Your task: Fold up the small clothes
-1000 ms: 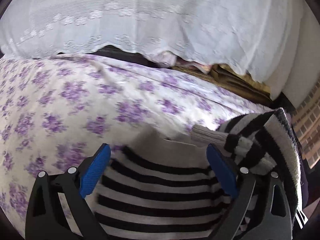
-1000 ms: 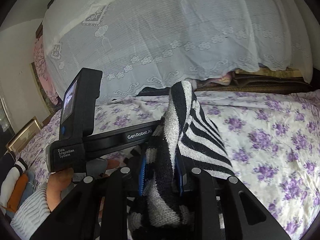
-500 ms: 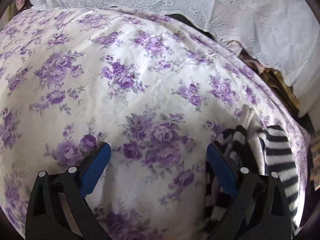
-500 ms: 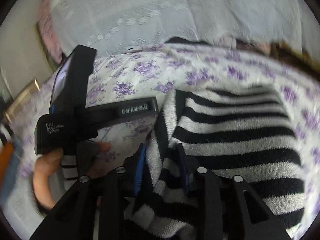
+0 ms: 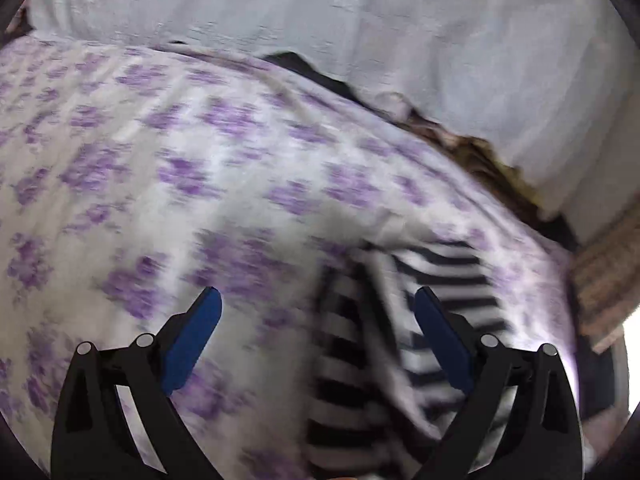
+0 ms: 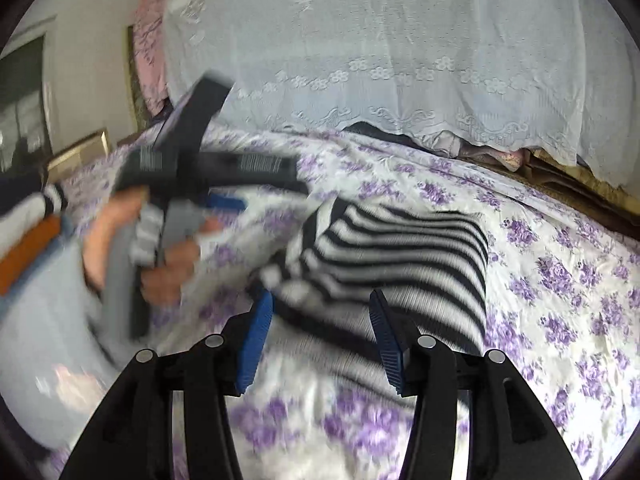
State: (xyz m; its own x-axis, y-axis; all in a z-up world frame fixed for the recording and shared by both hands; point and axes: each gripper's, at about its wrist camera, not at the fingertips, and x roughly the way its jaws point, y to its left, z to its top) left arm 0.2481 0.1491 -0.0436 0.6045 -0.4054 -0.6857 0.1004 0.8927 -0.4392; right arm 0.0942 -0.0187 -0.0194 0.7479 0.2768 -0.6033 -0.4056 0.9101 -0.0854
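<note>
A black-and-white striped knit garment point(image 6: 400, 256) lies in a flattened bundle on the purple-flowered bed sheet point(image 6: 560, 280). My right gripper point(image 6: 320, 300) hovers at its near edge with its jaws opening. The cloth's near edge lies between the blue pads, and neither pad presses on it. In the left wrist view, which is motion-blurred, my left gripper point(image 5: 316, 296) stands wide open above the sheet point(image 5: 160, 184). The striped garment point(image 5: 348, 360) lies under its right half, near the right finger and untouched. A person's hand point(image 6: 168, 264) holds the left gripper to the left of the garment.
A white lace cover point(image 6: 400, 40) hangs along the bed's far side, with brown and pink bedding point(image 6: 512, 156) showing beneath it. Stacked clothes in orange, white and blue point(image 6: 28, 248) sit at the far left. A framed picture point(image 6: 80, 148) leans by the wall.
The right gripper's pads have spread and let go of the striped garment, which went from hanging upright to lying on the sheet. The left gripper swung across the sheet to the garment's side.
</note>
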